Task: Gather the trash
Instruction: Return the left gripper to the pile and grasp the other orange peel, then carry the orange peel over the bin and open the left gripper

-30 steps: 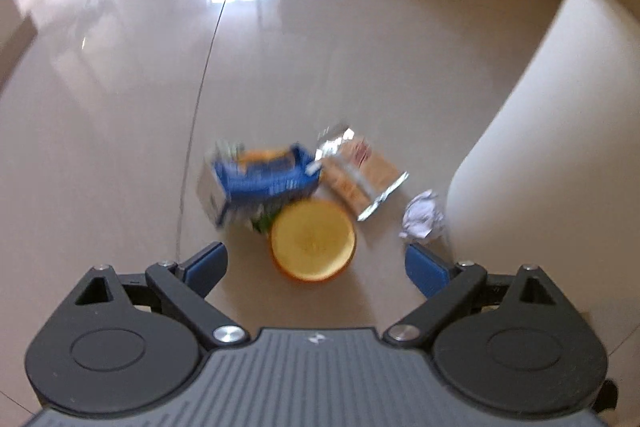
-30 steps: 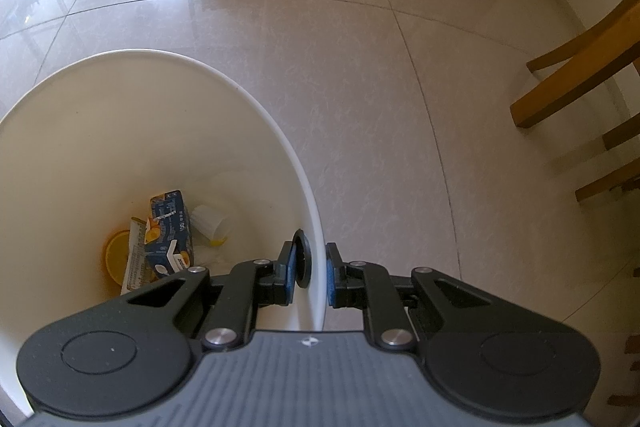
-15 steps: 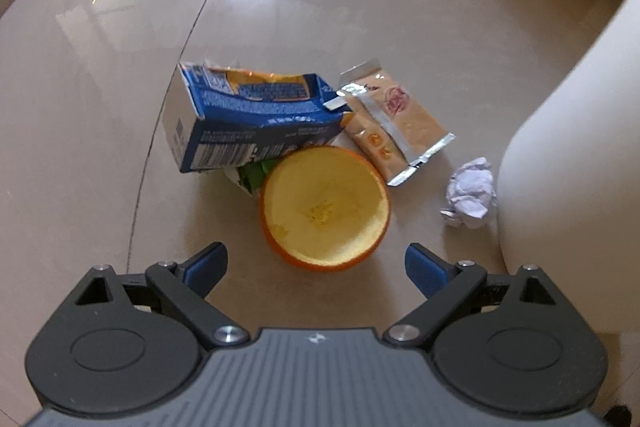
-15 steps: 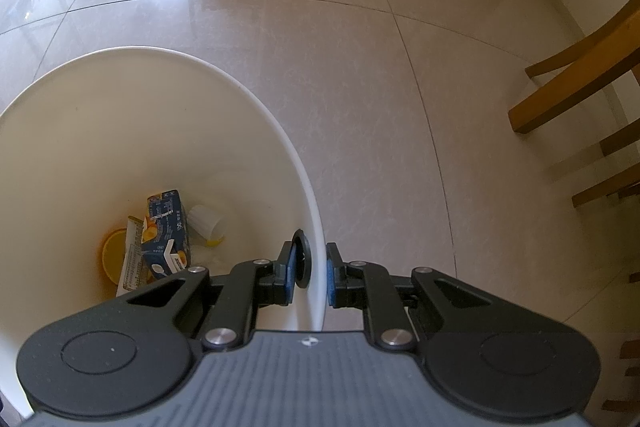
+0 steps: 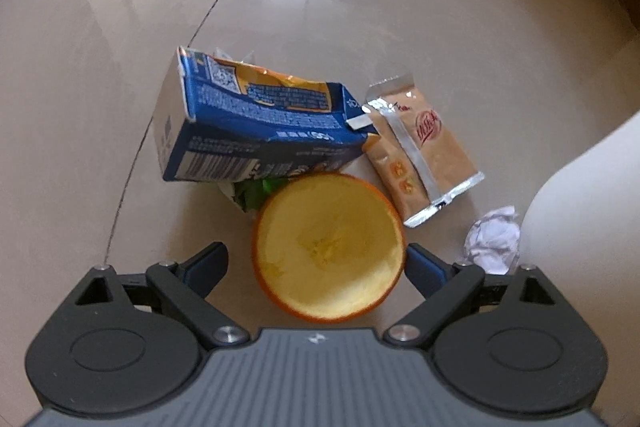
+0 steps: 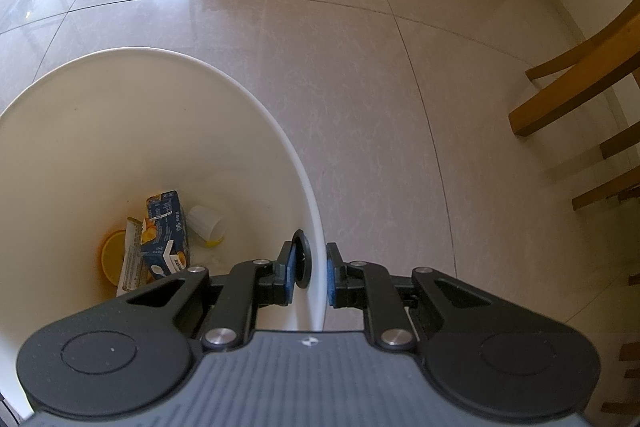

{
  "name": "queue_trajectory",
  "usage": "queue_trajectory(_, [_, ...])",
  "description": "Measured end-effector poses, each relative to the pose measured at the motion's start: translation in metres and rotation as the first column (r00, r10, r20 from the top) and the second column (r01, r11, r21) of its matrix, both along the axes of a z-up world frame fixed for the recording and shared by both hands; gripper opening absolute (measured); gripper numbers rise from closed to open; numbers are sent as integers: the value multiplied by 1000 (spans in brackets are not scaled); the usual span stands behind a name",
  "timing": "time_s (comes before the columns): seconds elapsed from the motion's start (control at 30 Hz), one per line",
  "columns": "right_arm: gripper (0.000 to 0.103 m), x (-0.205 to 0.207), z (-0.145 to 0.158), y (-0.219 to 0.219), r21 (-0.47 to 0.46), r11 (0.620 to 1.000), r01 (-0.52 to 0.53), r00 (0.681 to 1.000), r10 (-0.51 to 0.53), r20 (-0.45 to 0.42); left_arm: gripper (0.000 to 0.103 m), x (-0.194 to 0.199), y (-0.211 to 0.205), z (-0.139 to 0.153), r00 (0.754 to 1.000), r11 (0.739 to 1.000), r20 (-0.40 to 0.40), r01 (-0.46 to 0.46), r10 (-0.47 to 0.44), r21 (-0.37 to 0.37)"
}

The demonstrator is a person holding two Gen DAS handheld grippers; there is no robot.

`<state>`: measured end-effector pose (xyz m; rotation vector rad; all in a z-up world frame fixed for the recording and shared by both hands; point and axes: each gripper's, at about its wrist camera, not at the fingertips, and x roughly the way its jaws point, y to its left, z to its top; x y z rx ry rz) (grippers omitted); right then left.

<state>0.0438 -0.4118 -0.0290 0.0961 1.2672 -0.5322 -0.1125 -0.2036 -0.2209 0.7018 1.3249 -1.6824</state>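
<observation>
On the tiled floor lies an orange half-peel (image 5: 328, 247), cut side up, between the fingers of my left gripper (image 5: 316, 253). The jaws are closing: the right pad sits at the peel's edge, while the left pad stands a little off it. Behind the peel are a crushed blue juice carton (image 5: 248, 123), a tan snack wrapper (image 5: 424, 151) and a crumpled white paper ball (image 5: 494, 239). My right gripper (image 6: 310, 271) is shut on the rim of the white bin (image 6: 160, 99).
The bin's outer wall (image 5: 592, 207) rises just right of the paper ball. Inside the bin lie a blue carton (image 6: 166, 227), an orange peel (image 6: 110, 255), a wrapper (image 6: 132, 259) and a white cup (image 6: 206, 223). Wooden chair legs (image 6: 576, 95) stand at the right.
My left gripper has come down and closer to the trash, so the orange peel now lies between its fingers. The right gripper and the bin have not moved.
</observation>
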Motion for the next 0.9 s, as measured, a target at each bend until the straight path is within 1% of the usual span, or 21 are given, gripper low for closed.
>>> queue_trajectory(0.07, [18, 0, 0, 0, -1, 1000, -1, 1000, 1, -1, 84, 0, -2, 0, 1000, 1000, -16, -13, 13, 19])
queue_trajectory(0.1, [18, 1, 0, 1, -2, 1000, -1, 1000, 1, -2, 78, 0, -2, 1, 999, 1000, -31, -14, 14, 21])
queue_trajectory(0.13, [18, 1, 0, 1, -3, 1000, -2, 1000, 2, -2, 76, 2, -2, 0, 999, 1000, -41, -13, 14, 22])
queue_trajectory(0.27, [18, 1, 0, 0, -1, 1000, 0, 1000, 0, -1, 73, 2, -3, 5, 1000, 1000, -17, 5, -4, 31])
queue_trajectory(0.3, [18, 1, 0, 0, 0, 1000, 0, 1000, 0, -1, 72, 4, -2, 6, 1000, 999, -12, -4, 4, 41])
queue_trajectory(0.4, [18, 1, 0, 0, 4, 1000, 3, 1000, -3, 1, 72, 6, 0, 14, 1000, 998, -6, 14, -14, 59])
queue_trajectory(0.43, [18, 1, 0, -1, 6, 1000, 6, 1000, -6, 2, 72, 7, 0, 18, 999, 998, 2, 40, -40, 56])
queue_trajectory(0.5, [18, 0, 0, -2, 13, 1000, 9, 1000, -10, 5, 71, 5, 1, 30, 992, 992, 43, 119, -120, 33])
queue_trajectory(0.53, [18, 1, 1, -2, 18, 1000, 15, 1000, -15, 7, 71, 5, 2, 37, 988, 990, 61, 138, -140, 26])
queue_trajectory(0.6, [18, 0, 1, -3, 22, 1000, 18, 1000, -18, 9, 71, 6, 4, 54, 976, 979, 86, 203, -202, 1])
queue_trajectory(0.63, [18, 0, 1, -3, 24, 1000, 18, 1000, -18, 10, 71, 7, 6, 65, 985, 988, 77, 154, -156, 23])
queue_trajectory(0.67, [18, 0, 1, -4, 25, 999, 20, 1000, -20, 11, 71, 9, 7, 76, 987, 989, 70, 145, -147, 27])
queue_trajectory(0.77, [18, 1, 1, -4, 31, 999, 28, 1000, -29, 13, 71, 17, 11, 117, 971, 972, 66, 233, -231, -24])
queue_trajectory(0.83, [18, 0, 1, -5, 37, 999, 32, 999, -33, 17, 71, 21, 13, 148, 953, 954, 86, 295, -290, -56])
queue_trajectory(0.9, [18, 0, 1, -4, 41, 999, 34, 999, -35, 20, 71, 30, 16, 179, 939, 937, 89, 339, -332, -84])
